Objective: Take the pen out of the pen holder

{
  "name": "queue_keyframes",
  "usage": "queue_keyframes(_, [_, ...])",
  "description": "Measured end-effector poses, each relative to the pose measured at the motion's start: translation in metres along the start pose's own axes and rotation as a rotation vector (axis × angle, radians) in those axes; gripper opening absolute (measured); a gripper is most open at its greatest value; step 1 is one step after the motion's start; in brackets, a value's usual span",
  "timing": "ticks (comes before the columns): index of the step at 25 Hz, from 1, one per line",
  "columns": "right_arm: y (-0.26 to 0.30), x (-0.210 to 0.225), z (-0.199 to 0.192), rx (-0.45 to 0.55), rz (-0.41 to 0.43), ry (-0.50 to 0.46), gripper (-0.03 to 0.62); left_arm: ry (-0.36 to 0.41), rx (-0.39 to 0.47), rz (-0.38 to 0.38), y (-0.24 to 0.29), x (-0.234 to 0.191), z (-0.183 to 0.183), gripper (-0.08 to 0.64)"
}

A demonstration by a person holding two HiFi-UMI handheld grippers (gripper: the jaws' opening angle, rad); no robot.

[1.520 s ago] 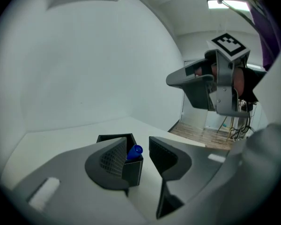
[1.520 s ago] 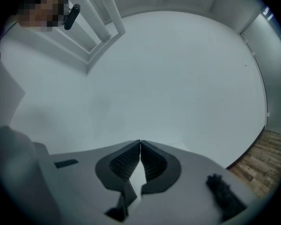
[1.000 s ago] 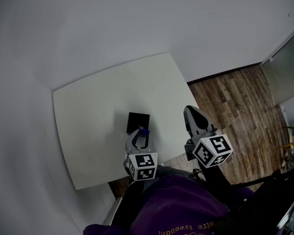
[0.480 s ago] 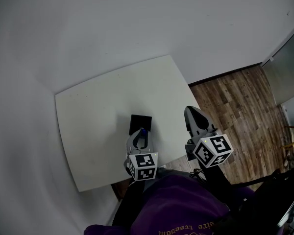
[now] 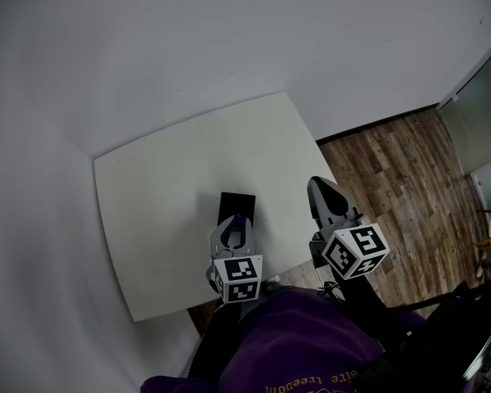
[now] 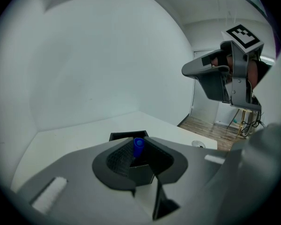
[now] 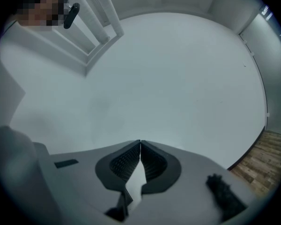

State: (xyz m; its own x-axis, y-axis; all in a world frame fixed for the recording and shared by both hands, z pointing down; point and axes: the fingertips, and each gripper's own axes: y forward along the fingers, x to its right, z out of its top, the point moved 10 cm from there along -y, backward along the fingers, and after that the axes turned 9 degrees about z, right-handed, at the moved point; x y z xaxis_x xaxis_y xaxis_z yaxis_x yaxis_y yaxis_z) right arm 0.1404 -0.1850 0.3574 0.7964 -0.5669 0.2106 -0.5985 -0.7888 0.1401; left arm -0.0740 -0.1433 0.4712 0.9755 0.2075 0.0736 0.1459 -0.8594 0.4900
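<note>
A black square pen holder [image 5: 236, 205] stands on the white table [image 5: 164, 187] near its front edge. A blue pen [image 5: 239, 219] sticks up out of it. My left gripper [image 5: 234, 231] is right over the holder, its jaws closing, and the blue pen's [image 6: 138, 145] top sits between the ribbed pads [image 6: 118, 158], which touch it on both sides. The holder's rim [image 6: 124, 136] shows just behind the left gripper [image 6: 138, 146]. My right gripper [image 5: 320, 191] hangs to the right past the table's edge, shut and empty [image 7: 140, 144]. The right gripper [image 6: 215, 78] also shows at the upper right.
The table's right edge borders a wooden floor [image 5: 393, 170]. White walls close in behind and to the left of the table. A small round mark [image 6: 197, 144] lies on the tabletop near the front right corner. The person's purple garment [image 5: 295, 342] fills the bottom.
The left gripper's jaws have drawn in around the pen's top. The head view has shifted a little. The right gripper has kept still.
</note>
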Motion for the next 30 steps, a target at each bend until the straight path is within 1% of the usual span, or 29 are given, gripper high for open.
queue_keyframes(4, [-0.001, 0.001, 0.000, -0.001, -0.004, -0.001, 0.011, -0.011, 0.005, -0.002, -0.001, -0.001, 0.002, 0.075])
queue_keyframes(14, [0.000, 0.001, -0.001, -0.004, 0.001, -0.001, 0.011, -0.068, 0.026, 0.009, -0.007, -0.012, 0.011, 0.074])
queue_keyframes(21, [0.001, 0.002, -0.003, -0.005, 0.003, 0.004, 0.011, -0.131, 0.043, 0.013, -0.015, -0.017, 0.015, 0.074])
queue_keyframes(24, [0.001, 0.001, -0.002, -0.005, 0.005, 0.004, 0.011, -0.178, 0.054, 0.016, -0.019, -0.021, 0.017, 0.074])
queue_keyframes(30, [0.002, 0.001, -0.003, -0.008, 0.008, 0.006, 0.012, -0.244, 0.084, 0.024, -0.029, -0.030, 0.024, 0.074])
